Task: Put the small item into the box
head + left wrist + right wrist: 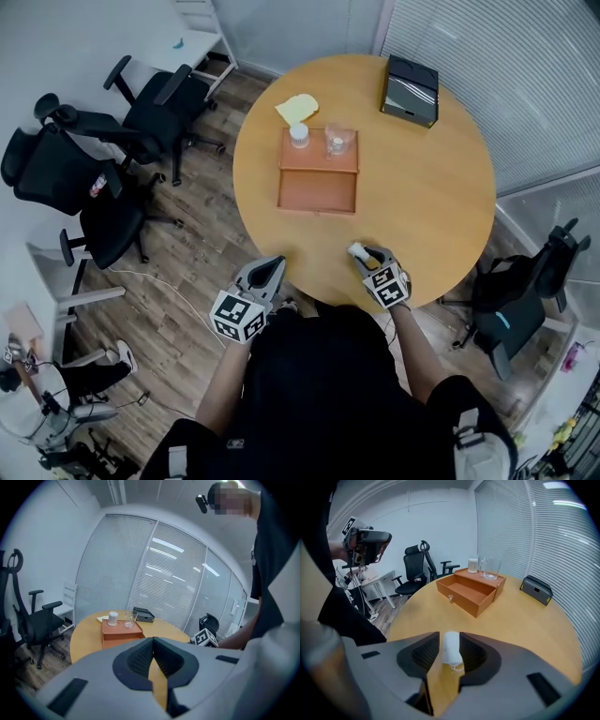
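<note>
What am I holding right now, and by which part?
The right gripper has the small white roll between its pads, which meet its two long sides; it looks gripped there. The left gripper is shut and holds nothing.

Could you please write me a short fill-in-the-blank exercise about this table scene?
The small white item sits between the jaws of the ____ gripper. The drawer of the orange box stands ____. On top of the box stand a white jar and a clear ____.
Missing words: right; open; glass.
</note>
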The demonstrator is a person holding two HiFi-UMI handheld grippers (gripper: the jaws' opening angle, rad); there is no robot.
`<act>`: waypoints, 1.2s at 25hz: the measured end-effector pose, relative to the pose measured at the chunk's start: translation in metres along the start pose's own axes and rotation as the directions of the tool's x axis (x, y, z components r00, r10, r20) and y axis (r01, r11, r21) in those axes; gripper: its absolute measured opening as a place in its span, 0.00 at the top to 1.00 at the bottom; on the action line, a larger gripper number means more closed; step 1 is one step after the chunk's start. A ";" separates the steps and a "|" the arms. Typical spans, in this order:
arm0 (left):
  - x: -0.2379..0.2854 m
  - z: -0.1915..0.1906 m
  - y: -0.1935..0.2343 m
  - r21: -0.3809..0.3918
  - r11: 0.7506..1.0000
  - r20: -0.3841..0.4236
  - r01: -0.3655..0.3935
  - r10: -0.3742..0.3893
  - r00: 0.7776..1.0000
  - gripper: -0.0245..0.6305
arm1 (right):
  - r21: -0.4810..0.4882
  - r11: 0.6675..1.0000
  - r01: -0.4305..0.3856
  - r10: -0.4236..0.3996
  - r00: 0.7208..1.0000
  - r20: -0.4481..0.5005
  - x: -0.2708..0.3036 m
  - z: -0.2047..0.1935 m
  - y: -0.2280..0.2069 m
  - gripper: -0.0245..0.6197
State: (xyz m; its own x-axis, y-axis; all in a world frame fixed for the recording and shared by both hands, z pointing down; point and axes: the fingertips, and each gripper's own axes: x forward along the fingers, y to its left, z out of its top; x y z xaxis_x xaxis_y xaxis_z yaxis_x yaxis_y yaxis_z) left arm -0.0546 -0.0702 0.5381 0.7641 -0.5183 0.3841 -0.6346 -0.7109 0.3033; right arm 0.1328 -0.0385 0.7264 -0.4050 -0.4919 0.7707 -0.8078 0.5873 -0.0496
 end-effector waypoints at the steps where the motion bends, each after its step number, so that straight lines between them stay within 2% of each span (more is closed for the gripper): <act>1: 0.002 0.000 0.000 -0.002 1.000 -0.001 -0.002 0.002 1.000 0.95 | -0.003 1.000 -0.005 0.005 1.000 -0.009 0.002 -0.002 -0.001 0.77; 8: 0.014 -0.001 -0.003 -0.015 1.000 -0.011 -0.008 0.008 1.000 0.95 | -0.008 0.998 -0.058 0.058 0.997 -0.055 0.016 -0.011 0.000 0.75; 23: 0.022 -0.005 -0.002 -0.026 0.999 -0.016 -0.029 0.028 0.999 0.95 | -0.016 0.995 -0.103 0.100 0.987 -0.129 0.043 -0.023 -0.002 0.70; 30: 0.022 -0.003 -0.007 -0.018 0.999 -0.009 -0.042 0.042 0.999 0.95 | -0.022 0.993 -0.119 0.115 0.986 -0.124 0.045 -0.026 -0.005 0.70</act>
State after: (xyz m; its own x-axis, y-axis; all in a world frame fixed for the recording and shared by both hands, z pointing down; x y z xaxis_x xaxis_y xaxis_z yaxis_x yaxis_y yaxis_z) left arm -0.0336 -0.0755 0.5469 0.7359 -0.5434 0.4039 -0.6680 -0.6800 0.3024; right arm 0.1291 -0.0470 0.7779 -0.4395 -0.3376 0.8324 -0.7445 0.6554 -0.1273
